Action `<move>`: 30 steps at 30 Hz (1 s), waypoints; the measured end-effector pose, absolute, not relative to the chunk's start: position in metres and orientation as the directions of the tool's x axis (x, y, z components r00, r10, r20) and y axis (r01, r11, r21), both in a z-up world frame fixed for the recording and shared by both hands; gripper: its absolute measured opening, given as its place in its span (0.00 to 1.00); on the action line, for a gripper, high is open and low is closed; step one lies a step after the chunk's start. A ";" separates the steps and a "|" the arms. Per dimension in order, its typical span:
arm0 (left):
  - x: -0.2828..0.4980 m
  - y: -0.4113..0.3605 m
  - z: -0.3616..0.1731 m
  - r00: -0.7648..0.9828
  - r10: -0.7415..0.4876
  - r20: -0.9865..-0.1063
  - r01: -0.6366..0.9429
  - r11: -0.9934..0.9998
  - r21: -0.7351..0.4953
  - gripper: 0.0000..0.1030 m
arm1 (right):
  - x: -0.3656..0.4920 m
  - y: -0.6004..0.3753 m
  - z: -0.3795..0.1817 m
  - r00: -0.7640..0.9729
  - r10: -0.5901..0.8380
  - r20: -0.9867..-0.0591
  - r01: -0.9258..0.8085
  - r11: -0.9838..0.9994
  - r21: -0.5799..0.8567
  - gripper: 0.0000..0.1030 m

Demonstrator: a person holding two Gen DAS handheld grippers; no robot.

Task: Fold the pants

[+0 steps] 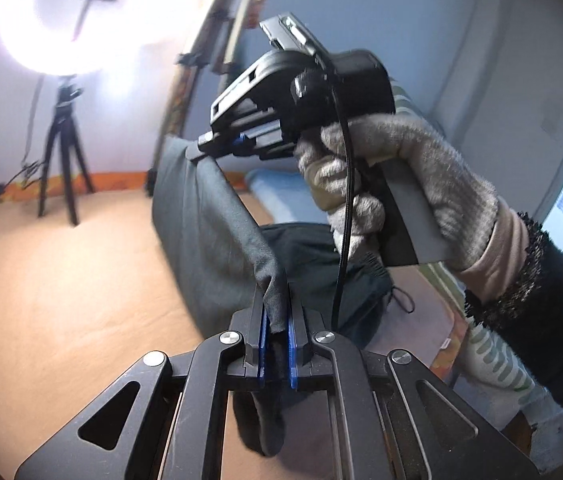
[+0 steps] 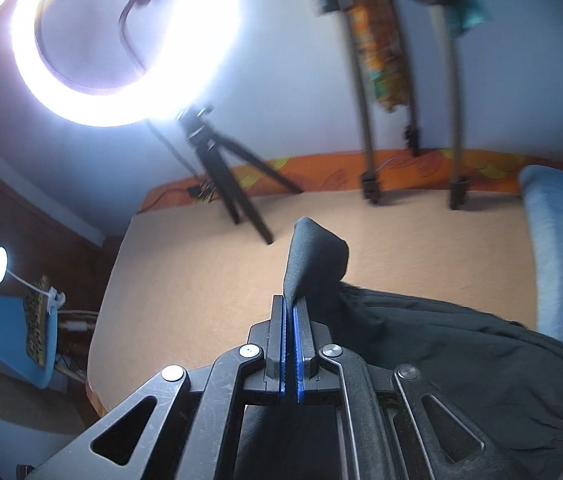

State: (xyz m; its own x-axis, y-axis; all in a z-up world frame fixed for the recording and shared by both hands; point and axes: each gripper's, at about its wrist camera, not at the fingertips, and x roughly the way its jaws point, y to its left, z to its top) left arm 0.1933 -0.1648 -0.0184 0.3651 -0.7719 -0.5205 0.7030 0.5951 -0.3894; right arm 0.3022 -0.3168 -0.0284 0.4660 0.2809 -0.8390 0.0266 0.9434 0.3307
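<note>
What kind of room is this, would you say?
Probably a bedroom set up for filming: a lit ring light on a tripod stands on a peach-covered bed, and dark pants are being handled there.

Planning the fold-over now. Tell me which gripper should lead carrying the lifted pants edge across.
Right, probably. The right gripper and left gripper are both shut on the pants, but the right holds its corner higher, with the cloth hanging from it.
</note>
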 end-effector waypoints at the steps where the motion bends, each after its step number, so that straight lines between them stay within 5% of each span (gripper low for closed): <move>1: 0.193 -0.171 -0.016 0.360 -0.776 -0.517 0.711 0.587 -0.387 0.06 | 0.299 -0.327 -0.026 0.475 0.279 -0.834 0.037 0.941 0.336 0.00; 30: 0.152 -0.398 -0.069 0.082 -0.761 -0.643 0.876 0.363 -0.318 0.06 | 0.219 -0.555 -0.080 0.547 0.242 -0.801 0.244 0.870 0.429 0.00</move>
